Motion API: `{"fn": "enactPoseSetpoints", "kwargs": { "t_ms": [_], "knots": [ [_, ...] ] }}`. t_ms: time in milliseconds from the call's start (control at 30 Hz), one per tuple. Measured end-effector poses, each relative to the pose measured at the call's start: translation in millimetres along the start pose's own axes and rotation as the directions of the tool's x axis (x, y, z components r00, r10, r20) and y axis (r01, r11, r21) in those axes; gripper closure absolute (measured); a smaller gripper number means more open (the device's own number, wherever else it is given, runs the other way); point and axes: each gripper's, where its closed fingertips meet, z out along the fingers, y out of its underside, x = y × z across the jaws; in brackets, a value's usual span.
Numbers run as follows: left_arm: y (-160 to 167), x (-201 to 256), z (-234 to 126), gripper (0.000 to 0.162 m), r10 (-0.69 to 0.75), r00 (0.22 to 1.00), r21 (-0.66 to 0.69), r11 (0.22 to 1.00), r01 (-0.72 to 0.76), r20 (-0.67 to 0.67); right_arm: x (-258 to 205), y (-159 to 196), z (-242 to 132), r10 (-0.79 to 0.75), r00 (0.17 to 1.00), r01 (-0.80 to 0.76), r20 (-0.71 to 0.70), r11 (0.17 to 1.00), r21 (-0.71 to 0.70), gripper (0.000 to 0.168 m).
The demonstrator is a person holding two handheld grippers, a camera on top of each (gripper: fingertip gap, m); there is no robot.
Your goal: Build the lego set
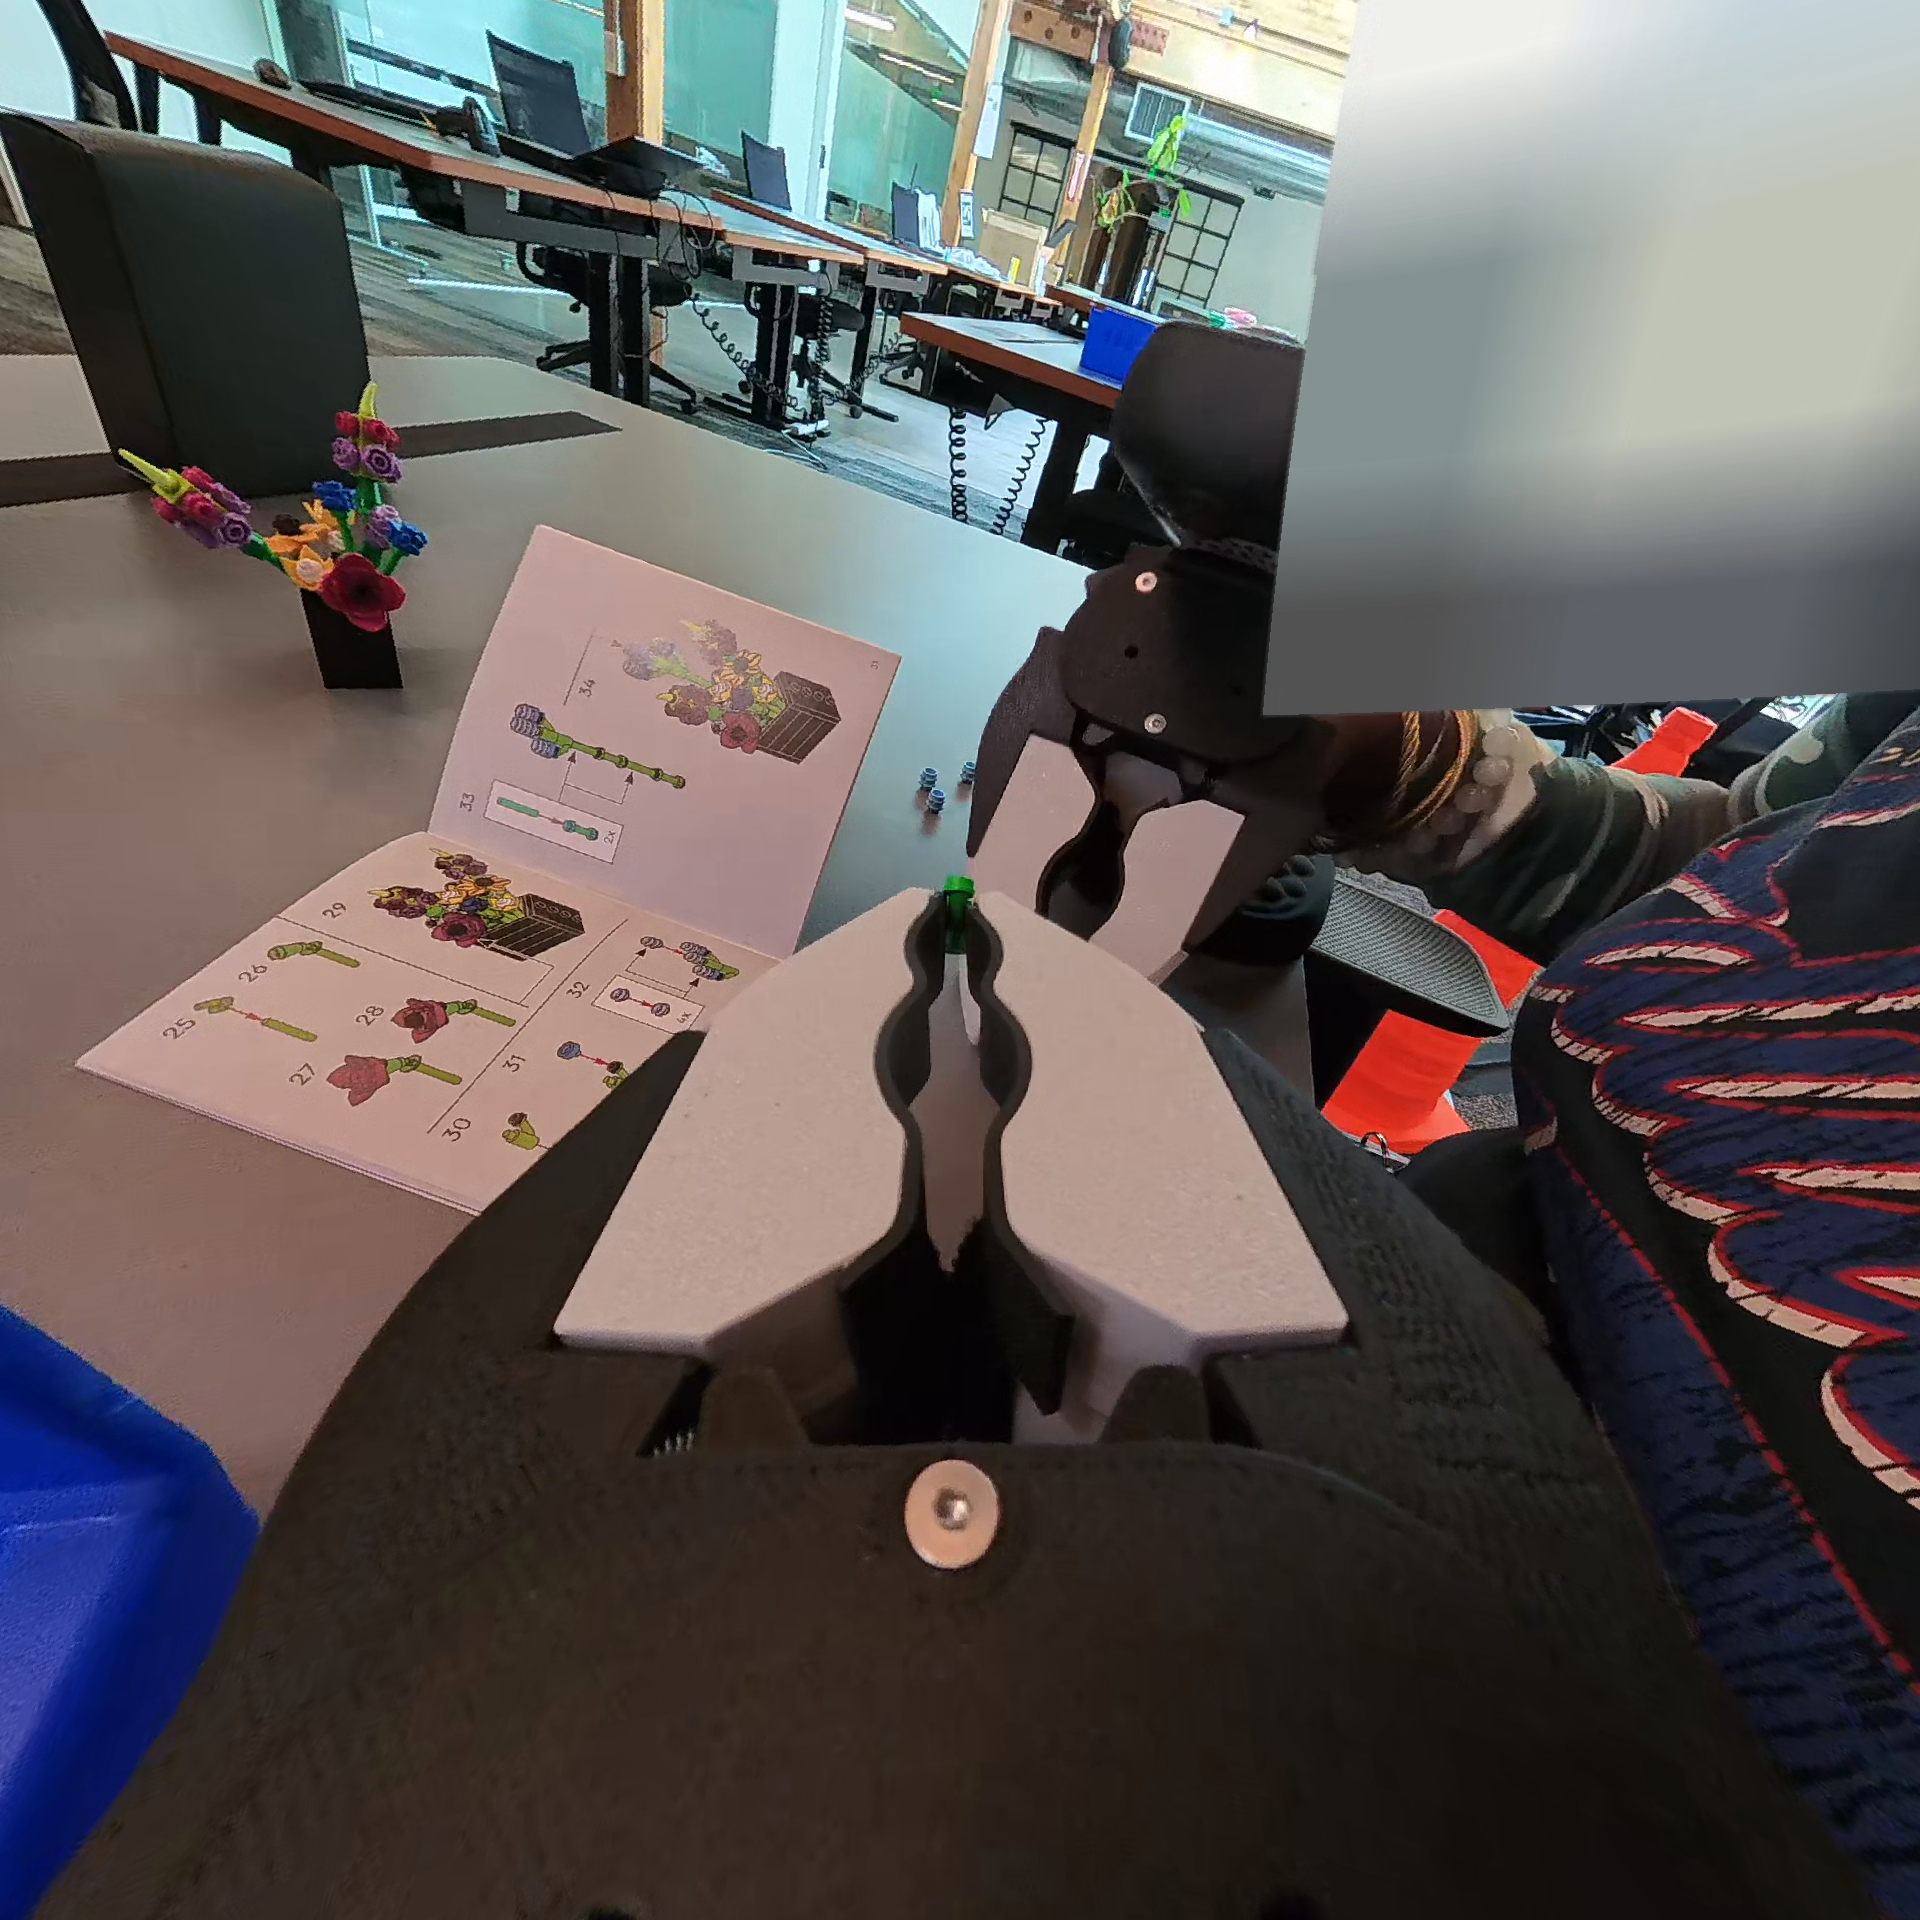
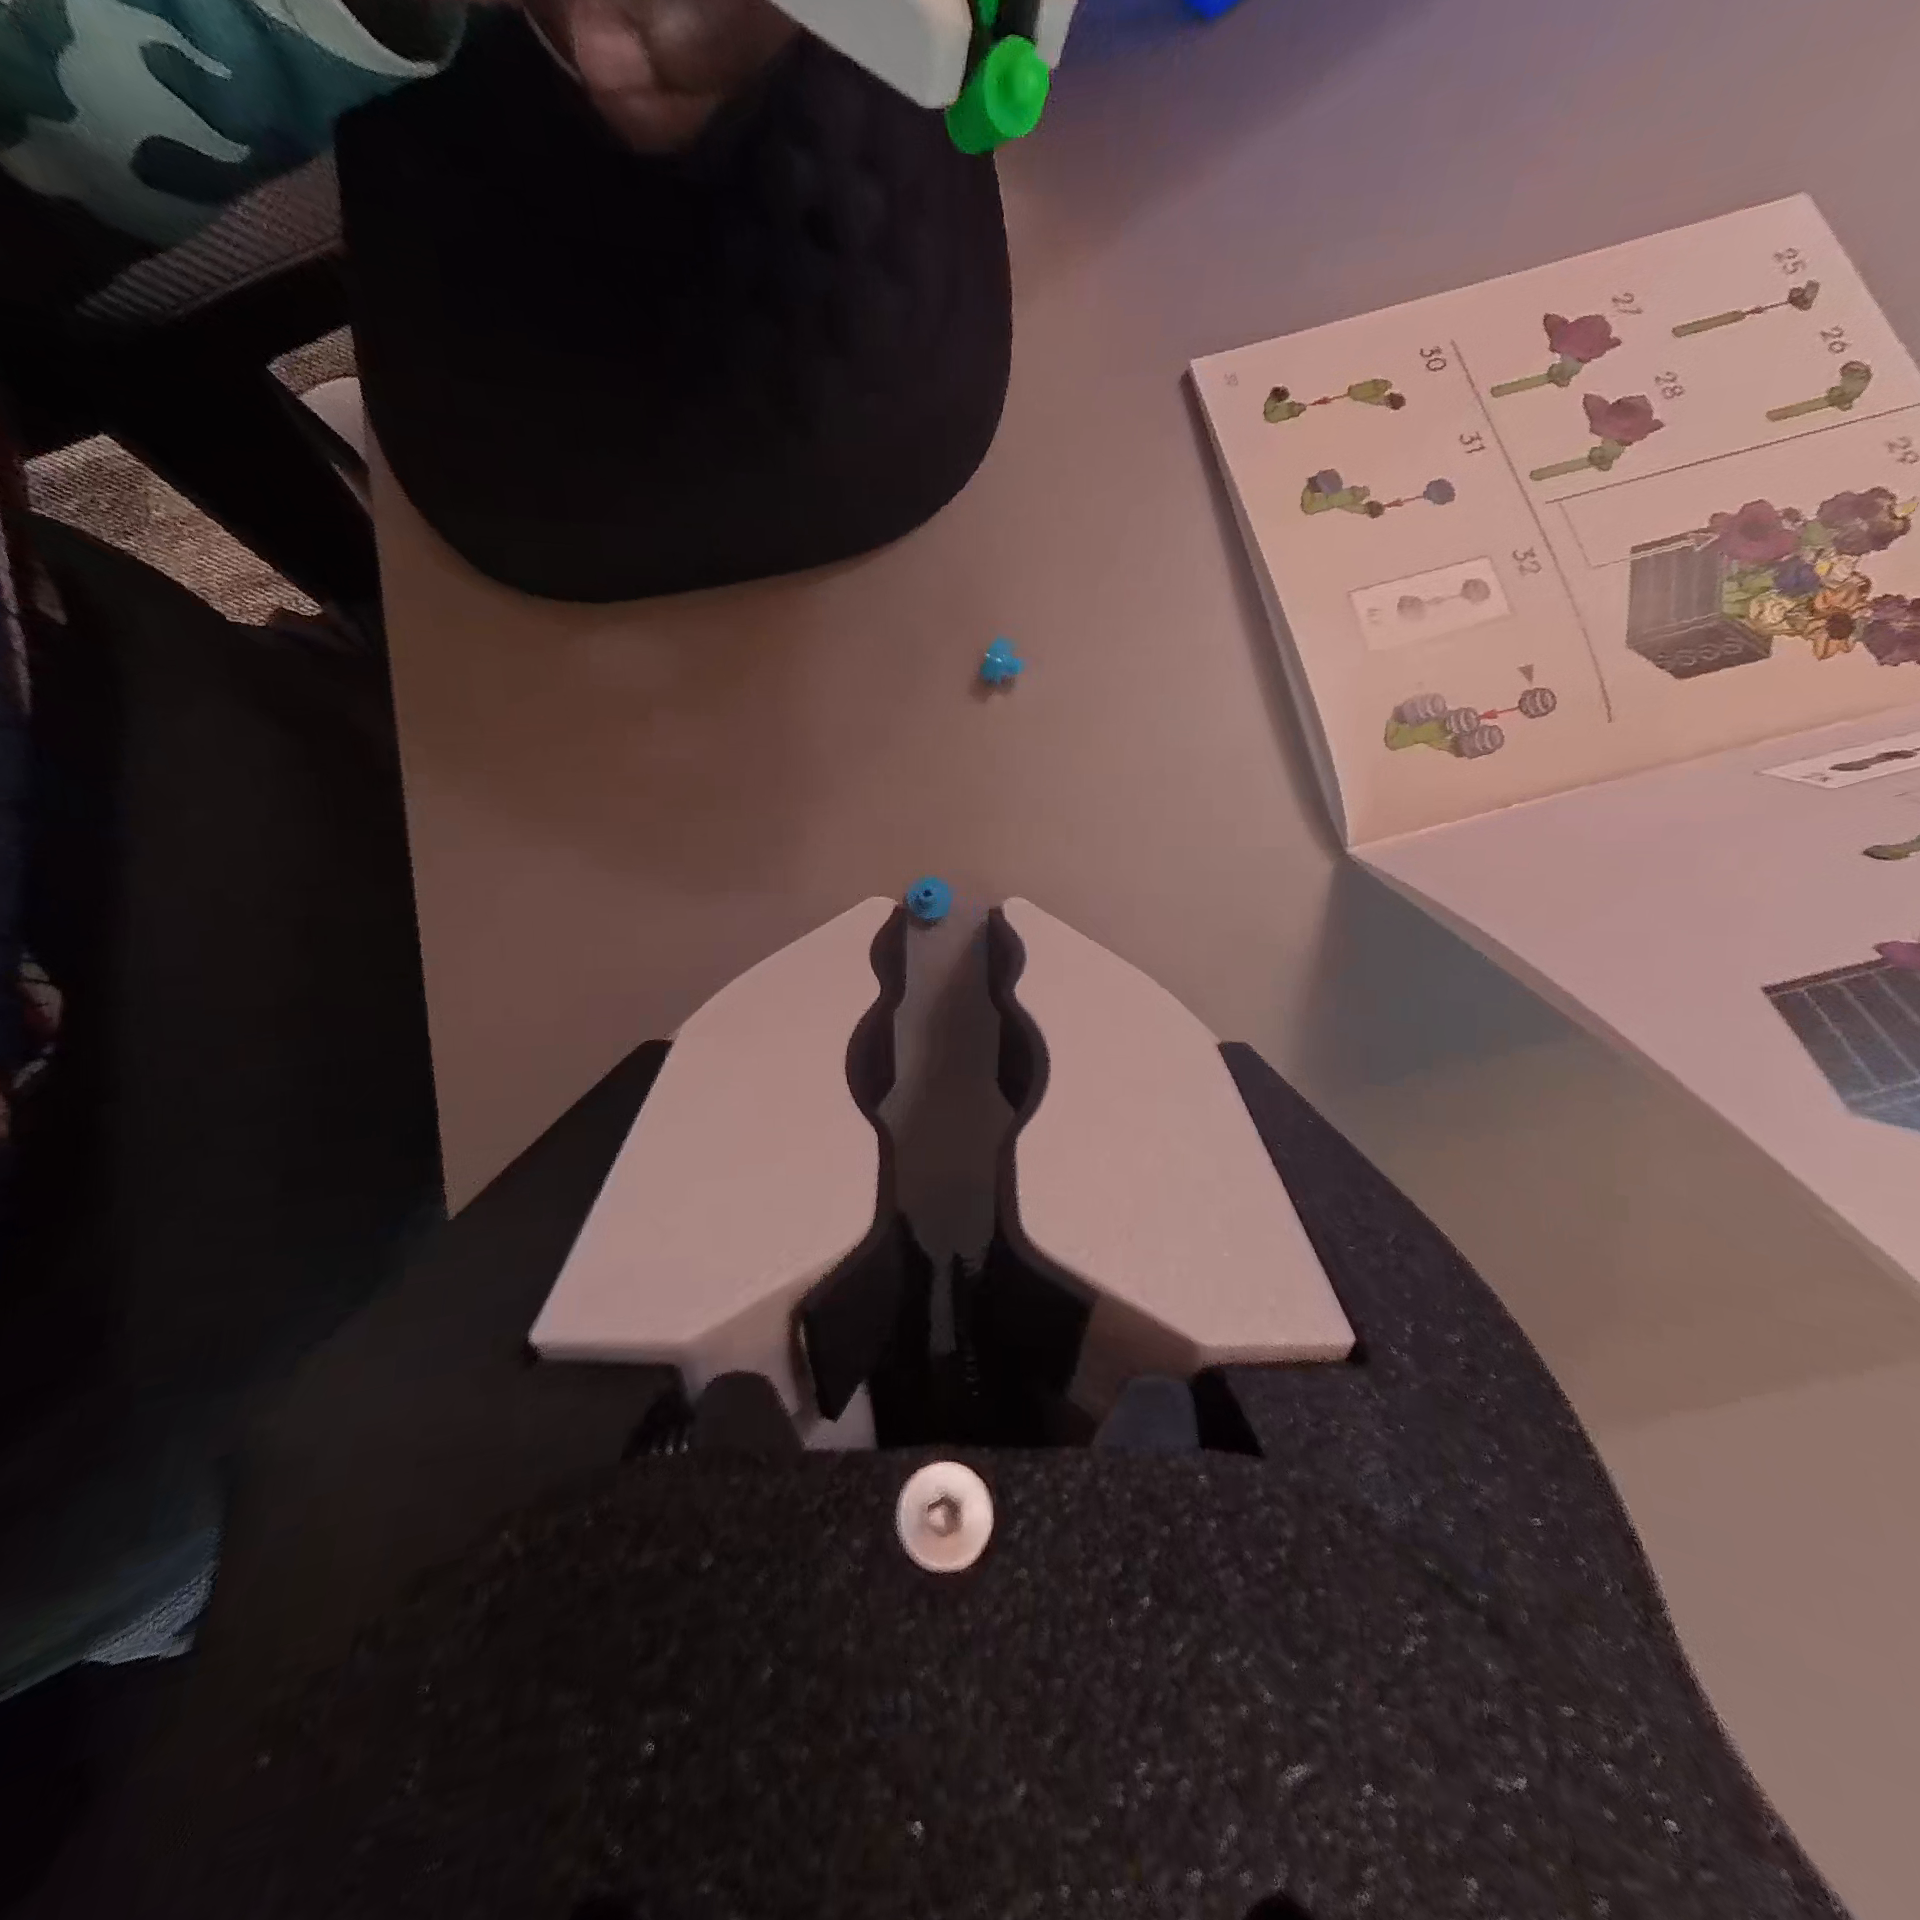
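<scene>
My left gripper (image 1: 954,920) is shut on a small green lego piece (image 1: 957,891), held above the grey table (image 1: 208,1195). The piece also shows at the top of the right wrist view (image 2: 997,102), sticking out of the left gripper's tips. My right gripper (image 2: 943,909) is open and points down at the table, with a tiny blue lego piece (image 2: 928,897) at its left fingertip. A second blue piece (image 2: 1001,662) lies farther out. In the left wrist view the right gripper (image 1: 1075,914) sits just right of my left fingertips. Small blue pieces (image 1: 935,790) lie beside it.
An open instruction booklet (image 1: 644,831) lies on the table and also shows in the right wrist view (image 2: 1558,520). A built lego flower bouquet (image 1: 312,530) in a black base stands far left. A blue bin (image 1: 94,1558) is at the lower left. A person's patterned sleeve (image 1: 1714,1143) is on the right. Tip to tip, the grippers are about 10 cm apart.
</scene>
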Motion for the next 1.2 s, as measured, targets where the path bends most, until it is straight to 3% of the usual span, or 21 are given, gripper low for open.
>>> {"fn": "enactPoseSetpoints", "kwargs": {
  "t_ms": [300, 700, 800, 933, 1033, 1100, 1200],
  "knots": [
    [0.6, -0.3, 0.8, 0.158, -0.004, 1.000, -0.006, 1.000, 0.004, -0.001, -6.3, -6.1, -3.5, -0.119, 0.992, 0.121, -0.044, 0.992, 0.045, 0.163],
    [0.4, -0.2, 0.8, 0.158, -0.005, 1.000, -0.004, 1.000, 0.005, -0.001, -0.5, -3.1, -4.9, -0.106, 0.991, 0.109, -0.080, 0.993, 0.035, 0.165],
    [0.6, -0.2, 1.0, 0.158, -0.007, 1.000, -0.005, 1.000, 0.007, -0.002, 0.1, 0.3, -24.6, -0.045, 0.996, 0.053, -0.079, 0.994, 0.093, 0.165],
    [0.7, 0.1, 1.1, 0.158, -0.005, 1.000, -0.006, 1.000, 0.005, -0.003, 14.1, 23.0, -84.8, 0.151, 0.984, -0.124, -0.098, 0.963, 0.241, 0.165],
    [1.4, 0.1, 1.6, 0.158, -0.006, 1.000, -0.012, 1.000, 0.006, -0.003, 32.1, 46.5, -119.9, 0.213, 0.970, -0.164, -0.118, 0.930, 0.330, 0.166],
    [2.0, -0.2, 2.2, 0.158, -0.006, 1.000, -0.018, 1.000, 0.006, -0.001, 32.9, 59.6, -125.2, 0.267, 0.961, -0.226, -0.070, 0.906, 0.357, 0.166],
    [4.1, -0.7, 3.9, 0.158, 0.003, 1.000, -0.037, 0.999, -0.002, 0.010, 26.1, 78.2, -118.3, 0.259, 0.963, -0.230, -0.077, 0.934, 0.274, 0.166]
  ]
}}
